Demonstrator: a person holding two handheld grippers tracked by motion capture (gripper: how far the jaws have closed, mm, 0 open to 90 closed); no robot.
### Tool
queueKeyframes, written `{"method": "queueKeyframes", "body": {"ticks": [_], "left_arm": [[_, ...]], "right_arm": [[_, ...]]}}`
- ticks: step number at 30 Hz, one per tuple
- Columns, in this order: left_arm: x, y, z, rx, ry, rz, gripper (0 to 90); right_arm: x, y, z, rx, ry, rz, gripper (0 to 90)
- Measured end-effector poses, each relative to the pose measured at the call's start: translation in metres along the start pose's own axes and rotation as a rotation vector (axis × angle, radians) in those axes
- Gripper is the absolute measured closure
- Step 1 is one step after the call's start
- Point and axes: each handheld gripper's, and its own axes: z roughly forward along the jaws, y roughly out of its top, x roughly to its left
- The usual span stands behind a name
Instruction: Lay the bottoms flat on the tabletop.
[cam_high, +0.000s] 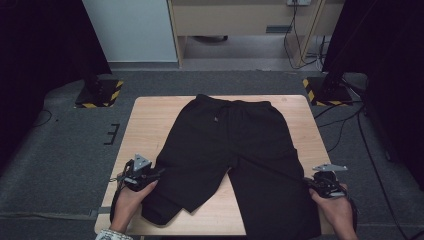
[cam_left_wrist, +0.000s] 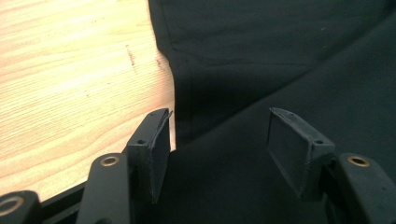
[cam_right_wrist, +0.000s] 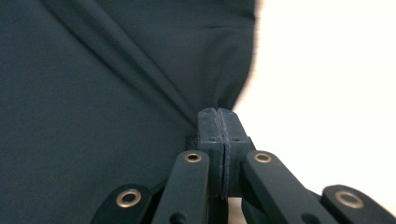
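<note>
Black shorts (cam_high: 227, 150) are lying flat across the middle of the wooden desk (cam_high: 145, 120), waistband at 12 o'clock, both legs pointing toward 6. The left tongs (cam_high: 156, 173) are sitting at about 8 o'clock by the outer edge of the left leg, which is folded under near its hem. In the left gripper view they're gaping open (cam_left_wrist: 219, 140) with fabric between the pads, nothing pinched. Over at 4 o'clock the right tongs (cam_high: 306, 181) are clamping tight (cam_right_wrist: 218, 116) on the outer edge of the right leg, puckering the cloth.
</note>
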Motion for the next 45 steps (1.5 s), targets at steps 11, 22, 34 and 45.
{"method": "queueKeyframes", "body": {"ticks": [11, 22, 34, 45], "left_arm": [[0.001, -0.023, -0.032, 0.002, 0.022, -0.014, 33.2], [0.006, -0.045, -0.046, 0.032, 0.036, -0.046, 26.4], [-0.006, -0.054, -0.042, 0.093, -0.081, -0.015, 48.4], [-0.034, -0.070, -0.078, 0.193, -0.265, 0.064, 76.4]], "right_arm": [[-0.002, 0.008, 0.002, -0.121, -0.020, 0.031, 56.8], [0.037, 0.033, 0.014, -0.209, -0.012, -0.076, 36.6], [0.047, 0.035, 0.018, -0.213, 0.007, -0.113, 37.7], [0.059, 0.040, 0.021, -0.207, 0.012, -0.151, 37.7]]}}
